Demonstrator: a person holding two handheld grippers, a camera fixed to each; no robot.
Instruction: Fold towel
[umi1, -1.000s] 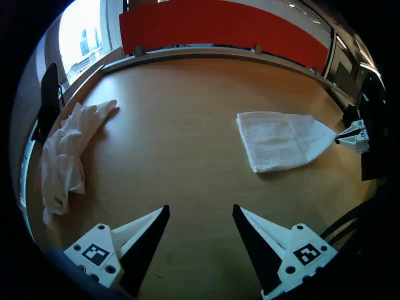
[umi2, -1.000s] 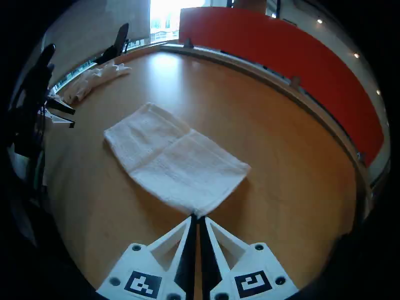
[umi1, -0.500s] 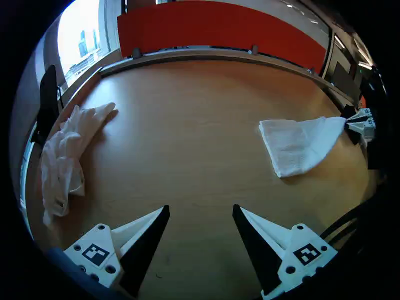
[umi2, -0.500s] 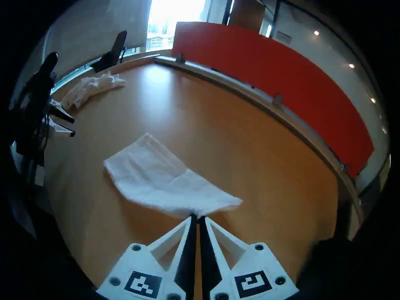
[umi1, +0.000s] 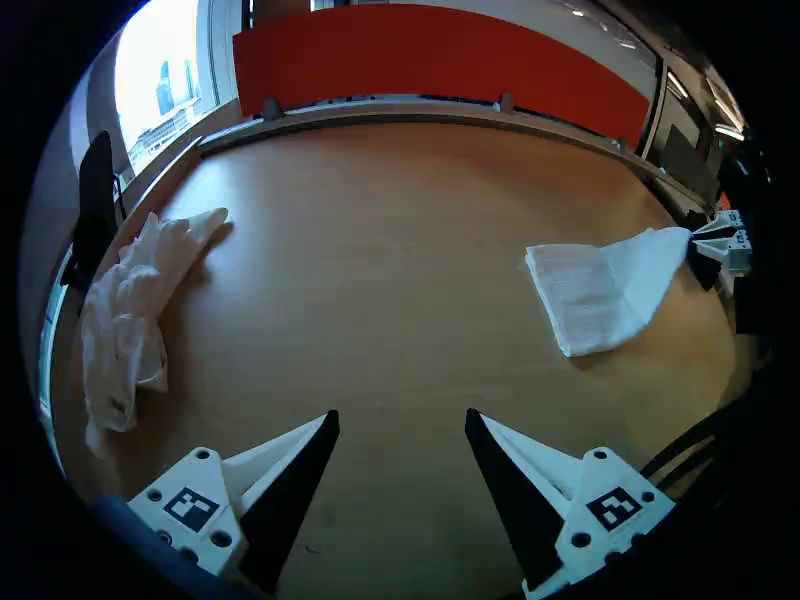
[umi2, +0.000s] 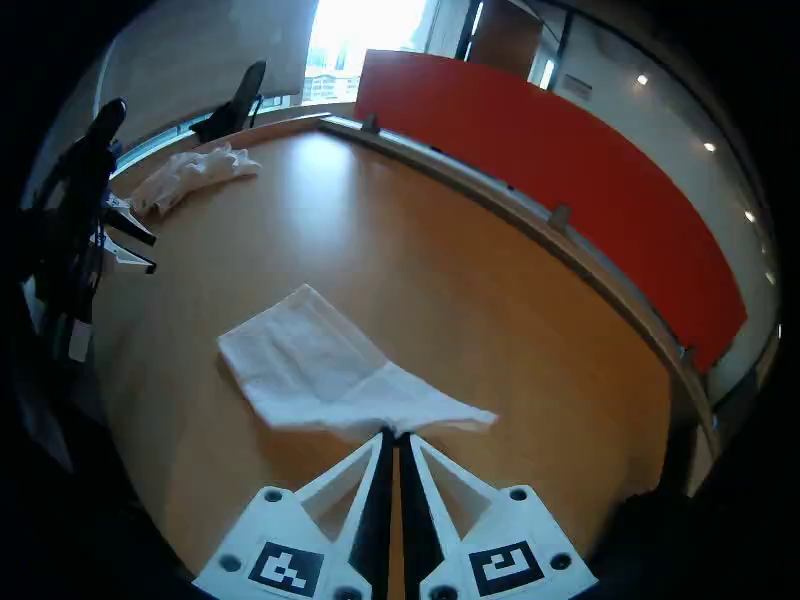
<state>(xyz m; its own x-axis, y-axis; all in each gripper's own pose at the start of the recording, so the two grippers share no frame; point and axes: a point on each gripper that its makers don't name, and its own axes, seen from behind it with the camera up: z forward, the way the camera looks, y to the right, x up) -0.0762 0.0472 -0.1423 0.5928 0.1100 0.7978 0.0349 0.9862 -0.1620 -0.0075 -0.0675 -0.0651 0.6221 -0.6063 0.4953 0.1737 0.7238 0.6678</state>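
My right gripper (umi2: 398, 438) has its jaws pressed together, pinching one corner of the white towel (umi2: 310, 365). That corner is lifted up, and the rest lies on the desk (umi2: 420, 260) just in front of me. My left gripper (umi1: 401, 415) has its jaws spread wide over bare desk, holding nothing, well apart from the towel. Far off by the desk's edge lies a crumpled white cloth (umi1: 125, 300), near a black chair (umi1: 95, 200). A red wall (umi1: 430, 50) stands behind the desk.
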